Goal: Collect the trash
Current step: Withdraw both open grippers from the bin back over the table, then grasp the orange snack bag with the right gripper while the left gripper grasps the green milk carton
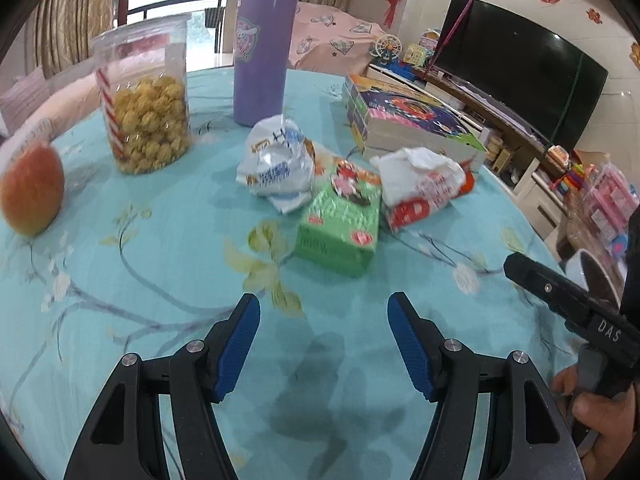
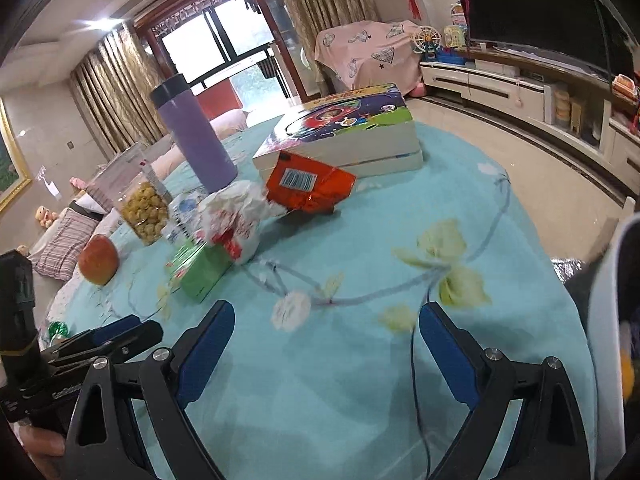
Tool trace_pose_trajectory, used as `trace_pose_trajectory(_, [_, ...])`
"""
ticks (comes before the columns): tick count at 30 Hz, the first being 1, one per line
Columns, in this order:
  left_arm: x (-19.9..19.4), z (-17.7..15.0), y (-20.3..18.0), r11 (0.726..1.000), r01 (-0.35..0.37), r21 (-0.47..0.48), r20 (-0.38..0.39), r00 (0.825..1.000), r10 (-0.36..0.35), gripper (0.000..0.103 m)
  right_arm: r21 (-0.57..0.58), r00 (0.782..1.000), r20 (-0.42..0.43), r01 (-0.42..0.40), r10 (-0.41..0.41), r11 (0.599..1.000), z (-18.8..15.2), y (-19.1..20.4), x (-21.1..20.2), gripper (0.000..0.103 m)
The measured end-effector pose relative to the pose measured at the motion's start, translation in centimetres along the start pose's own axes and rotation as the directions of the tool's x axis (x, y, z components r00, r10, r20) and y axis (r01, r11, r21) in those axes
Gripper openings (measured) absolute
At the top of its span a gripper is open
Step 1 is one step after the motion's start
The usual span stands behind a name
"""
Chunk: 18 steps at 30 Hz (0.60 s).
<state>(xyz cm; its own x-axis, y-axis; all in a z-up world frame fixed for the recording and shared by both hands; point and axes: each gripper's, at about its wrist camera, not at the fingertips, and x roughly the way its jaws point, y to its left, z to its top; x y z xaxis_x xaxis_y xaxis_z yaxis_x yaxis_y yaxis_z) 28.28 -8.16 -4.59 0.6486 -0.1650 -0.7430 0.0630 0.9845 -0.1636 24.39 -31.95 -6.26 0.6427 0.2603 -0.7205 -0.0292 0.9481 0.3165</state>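
Two hand-held grippers hover over a round table (image 1: 160, 248) draped in a turquoise floral cloth, with litter heaped near its middle. The left gripper (image 1: 323, 336) has its blue-padded jaws spread wide with nothing between them, pointed at a green carton (image 1: 340, 228) lying flat on the cloth. Touching the carton's far side are a crumpled white-and-blue wrapper (image 1: 276, 164) and a crumpled white-and-red wrapper (image 1: 420, 188), the second resting against a stack of picture books (image 1: 408, 120) toward the table's right edge. From the right wrist view an orange snack packet (image 2: 308, 184) leans on those books beside the white-and-red wrapper. The right gripper (image 2: 326, 344) is likewise wide apart and holds nothing, low over bare cloth near the table's near edge, well apart from the litter. Beyond the trash stand a purple tumbler (image 1: 264, 56) and a clear jar of popcorn (image 1: 148, 100) toward the far edge, and a reddish apple (image 1: 32, 192) sits by the left edge. A white bin (image 2: 608, 320) shows just off the table's right edge.
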Motion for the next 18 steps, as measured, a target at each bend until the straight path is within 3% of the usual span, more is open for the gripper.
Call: trace_pose_trajectory(18, [5.7,3.3,-0.6,0.999,0.011,0.046,-0.016,1.000,-0.011,0.066,-0.068,0.998,-0.023,-0.053,0.052,0.996,6.2,-0.1,6.9,0.088])
